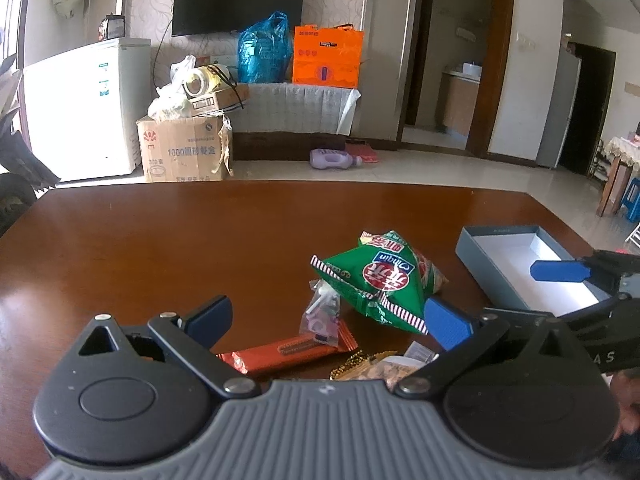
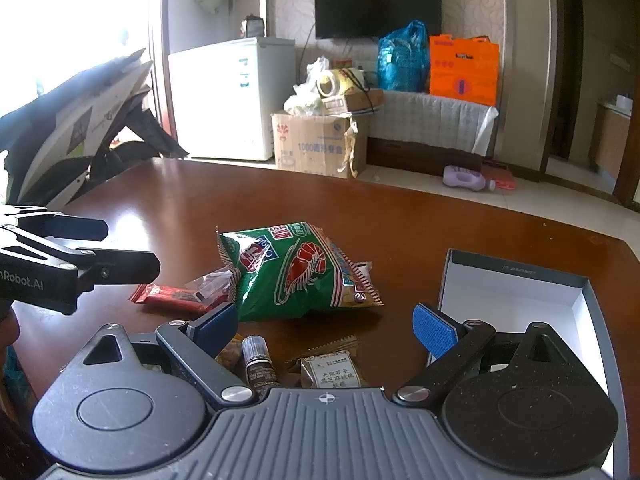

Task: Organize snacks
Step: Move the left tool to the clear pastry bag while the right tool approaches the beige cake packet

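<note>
Just ahead of my left tool (image 1: 328,320), spread wide and empty, lies the green shrimp-chip bag (image 1: 376,276); I pinch a crimped edge, then carry it right to the open box (image 1: 516,240).

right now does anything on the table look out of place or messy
The snacks lie in a loose heap beside the open box, which holds none. The green shrimp chip bag rests crumpled over the red bar, and a small dark bottle lies among them. Nothing looks spilled or torn.

A wall television (image 1: 239,0) hangs above an orange bag (image 1: 327,57), beside a white freezer (image 1: 86,108).
</note>
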### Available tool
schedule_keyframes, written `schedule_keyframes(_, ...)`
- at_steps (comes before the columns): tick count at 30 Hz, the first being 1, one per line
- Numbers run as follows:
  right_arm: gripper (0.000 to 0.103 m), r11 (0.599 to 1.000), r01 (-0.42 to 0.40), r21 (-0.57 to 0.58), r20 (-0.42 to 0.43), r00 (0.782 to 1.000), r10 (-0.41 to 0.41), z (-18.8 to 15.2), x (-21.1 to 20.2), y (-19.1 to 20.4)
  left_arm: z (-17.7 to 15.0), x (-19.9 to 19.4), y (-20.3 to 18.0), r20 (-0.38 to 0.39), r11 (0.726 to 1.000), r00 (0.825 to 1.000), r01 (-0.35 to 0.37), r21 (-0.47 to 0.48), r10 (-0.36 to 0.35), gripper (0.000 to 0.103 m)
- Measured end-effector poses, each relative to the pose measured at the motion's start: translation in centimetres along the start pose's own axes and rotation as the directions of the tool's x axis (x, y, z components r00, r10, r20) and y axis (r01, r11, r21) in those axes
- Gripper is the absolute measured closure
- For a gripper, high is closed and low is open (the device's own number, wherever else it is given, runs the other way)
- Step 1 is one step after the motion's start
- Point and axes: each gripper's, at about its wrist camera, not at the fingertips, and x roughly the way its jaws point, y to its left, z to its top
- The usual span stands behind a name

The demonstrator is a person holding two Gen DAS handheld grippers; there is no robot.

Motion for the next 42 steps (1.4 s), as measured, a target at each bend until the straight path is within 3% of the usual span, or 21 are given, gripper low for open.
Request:
schedule_keyframes(8, 0.008, 0.999, -0.032, -0.032, -0.007, 0.999, 0.031, 0.1, -0.9, 0.1, 0.0, 0.1, -0.2, 0.002, 0.998, 0.999, -0.048, 0.035, 0.048, 0.0)
schedule_keyframes(22, 0.022, 0.989, -0.108, -0.102, -0.058, 0.993, 0.102, -0.5, -1.7, 0.9, -1.1, 0.2, 0.3, -0.072, 0.996, 0.997, 0.023, 0.089, -0.016, 0.0)
schedule_keyframes(26, 0.022, 0.988, -0.099, -0.115, -0.074, 0.993, 0.091, -0.7, -1.6, 1.0, -1.3, 0.2, -0.1, -0.117, 0.992, 0.991, 0.072, 0.104, -0.059, 0.0)
schedule_keyframes(42, 0.024, 0.992, -0.054, -0.115, -0.096, 0.994, 0.043, -0.9, -0.6, 0.6, -2.0, 1.7, -2.5, -0.141, 0.99, 0.988, 0.08, 0.115, -0.063, 0.0)
